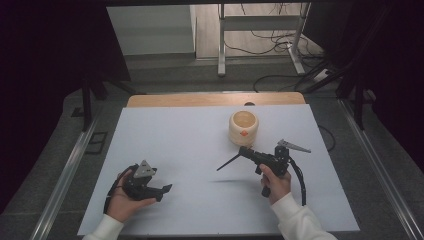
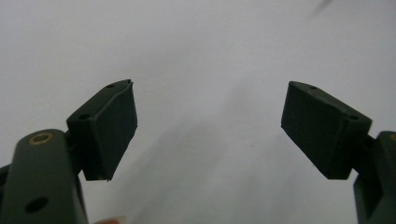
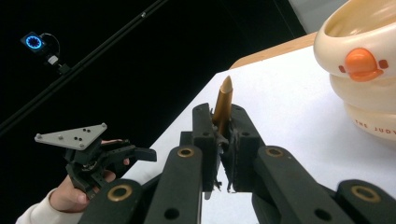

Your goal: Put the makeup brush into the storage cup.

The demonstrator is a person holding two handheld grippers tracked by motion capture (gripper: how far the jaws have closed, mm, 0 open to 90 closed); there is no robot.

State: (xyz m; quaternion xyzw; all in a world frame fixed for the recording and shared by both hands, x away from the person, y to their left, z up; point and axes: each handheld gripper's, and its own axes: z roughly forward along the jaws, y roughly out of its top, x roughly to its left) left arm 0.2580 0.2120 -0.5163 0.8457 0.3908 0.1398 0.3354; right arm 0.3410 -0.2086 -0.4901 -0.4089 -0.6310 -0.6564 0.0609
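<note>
My right gripper [image 1: 243,152] hovers over the right middle of the white table [image 1: 190,135], shut on a slim gold-brown pen [image 1: 227,163] whose pointed end sticks out to the left. In the right gripper view the pen [image 3: 224,100] stands up between the two pads of my right gripper [image 3: 223,135]. Just beyond it stands a cream, ribbed pot [image 1: 243,127] with an orange button [image 3: 360,64]. My left gripper [image 1: 166,189] rests low at the front left, open with nothing in it. Its pads [image 2: 112,126] stand wide apart over bare white surface.
The table's wooden back edge [image 1: 215,99] shows behind the white cover. Beyond it stand a metal desk frame [image 1: 221,45] and loose cables [image 1: 280,45] on the floor. Dark curtains flank both sides. A small ring light [image 3: 33,42] glows on a dark bar.
</note>
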